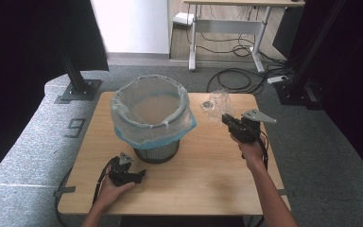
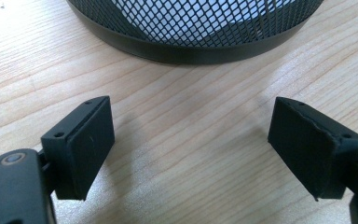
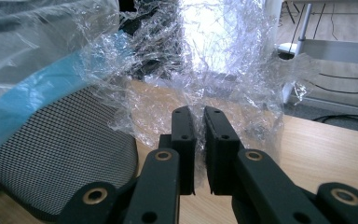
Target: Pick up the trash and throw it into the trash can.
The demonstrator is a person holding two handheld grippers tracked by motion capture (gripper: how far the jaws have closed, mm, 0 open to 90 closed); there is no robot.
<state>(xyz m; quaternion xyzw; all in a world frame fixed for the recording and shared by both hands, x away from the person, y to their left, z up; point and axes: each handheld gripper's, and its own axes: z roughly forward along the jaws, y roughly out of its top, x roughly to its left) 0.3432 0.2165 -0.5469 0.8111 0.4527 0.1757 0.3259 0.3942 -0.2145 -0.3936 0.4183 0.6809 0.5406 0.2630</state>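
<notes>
A black mesh waste bin (image 1: 157, 152) lined with a clear and blue bag (image 1: 151, 113) stands on the wooden table (image 1: 203, 175). Right of it, my right gripper (image 1: 225, 118) is lifted above the table and shut on a crumpled piece of clear plastic wrap (image 1: 216, 105). In the right gripper view the wrap (image 3: 205, 60) billows up from between the closed jaws of my right gripper (image 3: 199, 114), with the bin's mesh (image 3: 60, 144) at left. My left gripper (image 1: 142, 175) rests open on the table in front of the bin; in the left gripper view, the left gripper (image 2: 191, 135) has nothing between its jaws and the bin's base (image 2: 196, 46) lies just ahead.
Grey carpet surrounds the small table. Black stands (image 1: 78, 85) rise at back left and right. A desk with cables (image 1: 236, 47) under it is behind. The table's near right part is bare wood.
</notes>
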